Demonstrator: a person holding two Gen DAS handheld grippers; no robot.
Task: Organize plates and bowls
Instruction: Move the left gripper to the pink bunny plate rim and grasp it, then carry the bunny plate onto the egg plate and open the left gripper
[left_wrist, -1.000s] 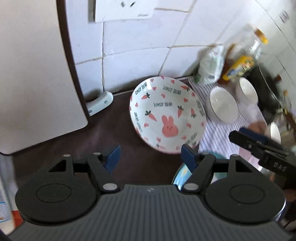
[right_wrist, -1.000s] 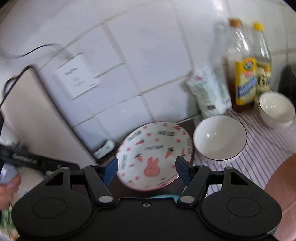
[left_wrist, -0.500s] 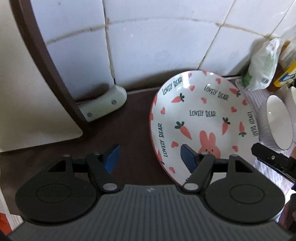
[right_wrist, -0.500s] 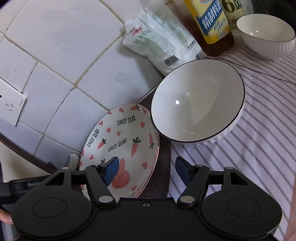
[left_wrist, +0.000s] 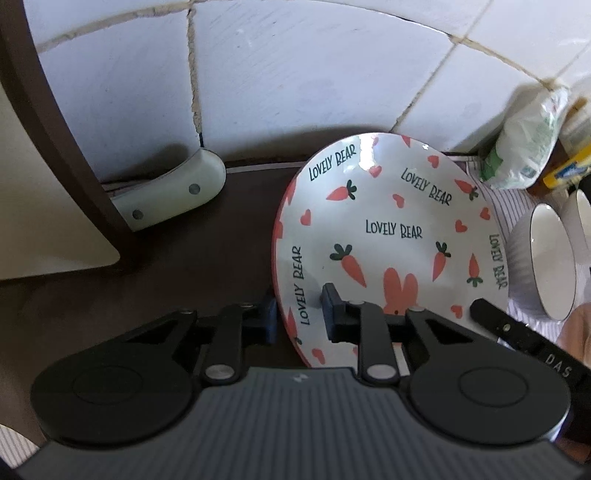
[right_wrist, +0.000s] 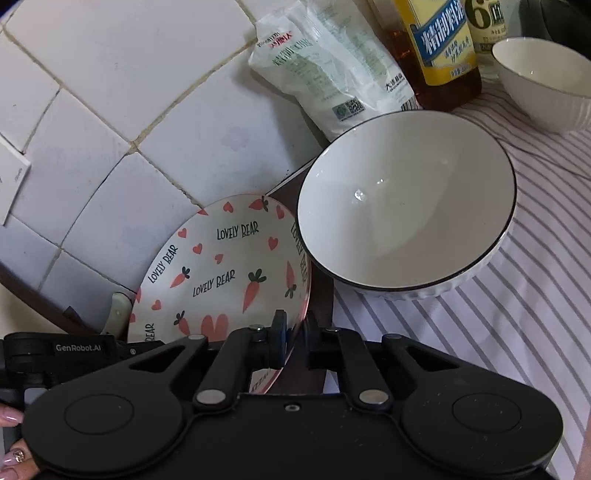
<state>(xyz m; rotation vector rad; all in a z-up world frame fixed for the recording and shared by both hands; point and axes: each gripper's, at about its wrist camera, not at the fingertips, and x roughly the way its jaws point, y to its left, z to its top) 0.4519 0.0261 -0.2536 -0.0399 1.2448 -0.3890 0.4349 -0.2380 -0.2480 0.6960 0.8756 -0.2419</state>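
Hazard: glazed rim could slip or chip if the two grips pulled unevenly, each pinching only a thin edge; nearby white bowl (right_wrist: 406, 199) could be knocked. Item: carrot-print plate (left_wrist: 391, 236), white, pink-rimmed, lettered LOVELY BEAR, tilted on the dark table (left_wrist: 166, 280) by the tiled wall (left_wrist: 295, 74). Left gripper (left_wrist: 299, 314) had just closed on its left rim; right gripper (right_wrist: 295, 339) likewise on the right rim.

White square wall tiles (left_wrist: 288, 74) with cracked, discoloured grout fill the upper frame. Below runs a dark brown countertop (left_wrist: 184, 266). At right lies a purple-striped white cloth (right_wrist: 498, 332). A white wall socket (right_wrist: 11, 181) sits at far left.
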